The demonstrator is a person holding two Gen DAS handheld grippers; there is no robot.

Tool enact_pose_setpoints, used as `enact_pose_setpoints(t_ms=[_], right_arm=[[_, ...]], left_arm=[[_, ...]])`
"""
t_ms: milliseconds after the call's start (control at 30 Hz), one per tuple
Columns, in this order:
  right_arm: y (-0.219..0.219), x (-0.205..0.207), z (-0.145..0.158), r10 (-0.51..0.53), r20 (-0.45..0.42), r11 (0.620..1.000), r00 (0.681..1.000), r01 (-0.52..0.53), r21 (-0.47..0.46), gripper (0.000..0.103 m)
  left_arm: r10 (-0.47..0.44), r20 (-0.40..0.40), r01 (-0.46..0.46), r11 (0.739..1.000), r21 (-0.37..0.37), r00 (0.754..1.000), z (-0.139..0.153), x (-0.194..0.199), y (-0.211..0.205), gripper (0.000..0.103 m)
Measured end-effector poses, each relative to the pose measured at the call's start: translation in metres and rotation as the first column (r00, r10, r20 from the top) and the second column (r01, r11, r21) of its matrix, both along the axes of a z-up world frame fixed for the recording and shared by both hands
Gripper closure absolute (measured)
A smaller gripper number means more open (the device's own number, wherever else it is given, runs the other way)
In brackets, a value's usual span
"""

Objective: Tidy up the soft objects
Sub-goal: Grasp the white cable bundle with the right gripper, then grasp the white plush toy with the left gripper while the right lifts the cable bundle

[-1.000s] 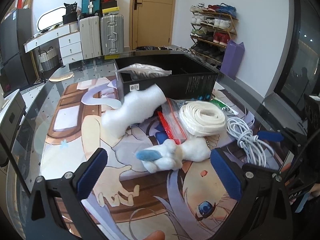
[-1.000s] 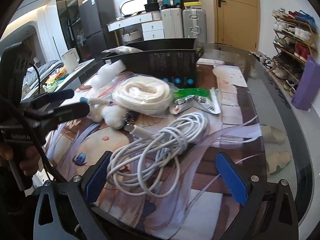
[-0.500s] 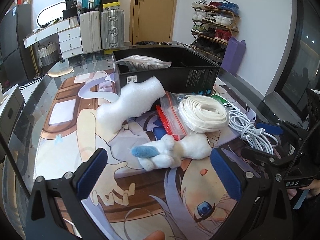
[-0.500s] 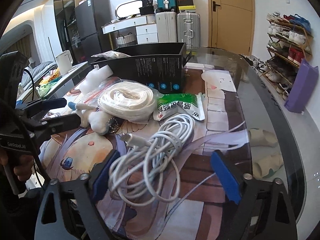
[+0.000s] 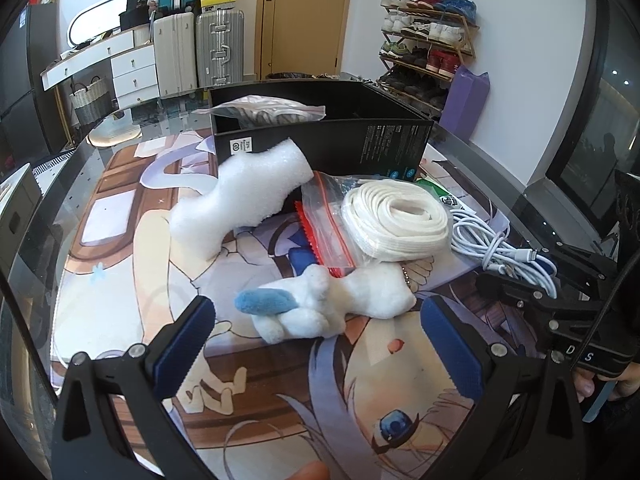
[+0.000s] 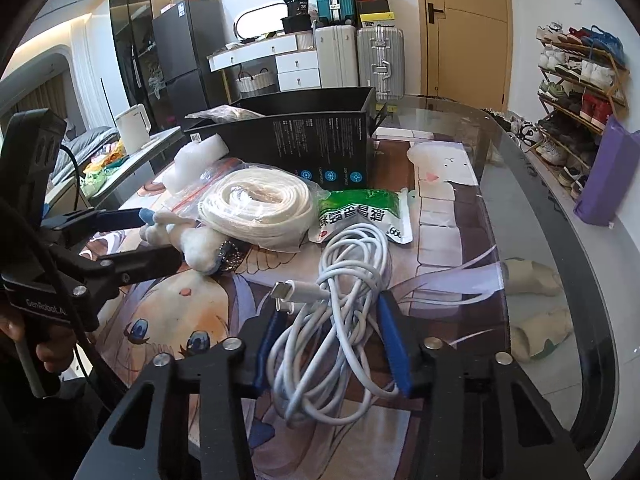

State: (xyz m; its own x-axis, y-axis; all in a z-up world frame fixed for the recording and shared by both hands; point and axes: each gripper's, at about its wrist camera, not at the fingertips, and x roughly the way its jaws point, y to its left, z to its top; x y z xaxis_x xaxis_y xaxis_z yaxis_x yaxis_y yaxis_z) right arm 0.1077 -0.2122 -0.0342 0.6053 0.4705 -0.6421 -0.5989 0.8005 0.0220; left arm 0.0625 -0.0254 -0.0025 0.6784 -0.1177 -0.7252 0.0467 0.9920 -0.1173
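Black box (image 5: pixel 360 144): open-topped, on table (image 6: pixel 532 216); clear plastic bag (image 5: pixel 264 110) inside.
Right hand-held gripper (image 6: pixel 332 344): just closed, clamped on white cable bundle (image 6: pixel 340 320).
Left hand-held gripper (image 5: pixel 320 344): jaws apart, plush toy (image 5: pixel 320 304) between, untouched.

White cable bundle (image 6: pixel 336 312) (loosely coiled) on mat, white plush (image 5: pixel 332 304) beside.

We had the right tool (image 6: pixel 328 338) clamped down, jaws just closed on the white cable (image 6: pixel 340 304). Left tool (image 5: pixel 316 340) sat wide open, angled down, gripping nothing.
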Motion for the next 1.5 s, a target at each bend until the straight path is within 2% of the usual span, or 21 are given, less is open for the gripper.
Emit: enact_pose_setpoints(t_ms=[300,600,933,1033,1133,1200,1333,1500], right_arm=[[-0.004,-0.006,0.003,0.011,0.003,0.999,1.0,-0.011,0.034,0.061],[-0.004,-0.009,0.003,0.024,-0.001,0.999,1.0,-0.024,0.035,0.061],[-0.003,-0.009,0.002,0.031,-0.003,0.999,1.0,-0.031,0.032,0.061],[-0.003,-0.01,0.003,0.033,-0.003,0.999,0.999,-0.033,0.031,0.061],[-0.003,-0.01,0.002,0.036,-0.003,0.999,0.999,-0.035,0.031,0.061],[-0.004,-0.011,0.002,0.044,-0.007,0.998,0.999,-0.043,0.039,0.062],[-0.007,-0.012,0.003,0.047,-0.015,0.997,0.999,-0.046,0.061,0.062],[-0.013,-0.017,0.012,0.04,0.022,0.994,0.999,-0.042,0.101,0.062]], left_arm=[[-0.007,-0.02,0.006,1.0,-0.024,1.0,-0.001,0.005,-0.006,0.0],[-0.005,-0.072,0.004,1.0,-0.007,0.997,-0.008,0.023,-0.02,0.0],[0.036,-0.104,-0.028,0.997,0.077,0.994,-0.01,0.039,-0.029,0.0],[0.033,-0.11,-0.024,0.996,0.081,0.993,-0.01,0.04,-0.029,0.0],[0.027,-0.111,-0.017,0.995,0.098,0.993,-0.009,0.041,-0.029,0.004],[0.017,-0.1,-0.008,0.996,0.093,0.995,-0.008,0.039,-0.029,0.011],[0.003,-0.091,0.003,0.998,0.059,0.996,-0.006,0.031,-0.023,0.012],[0.005,-0.071,-0.002,0.999,0.044,0.997,-0.001,0.019,-0.014,0.012]])
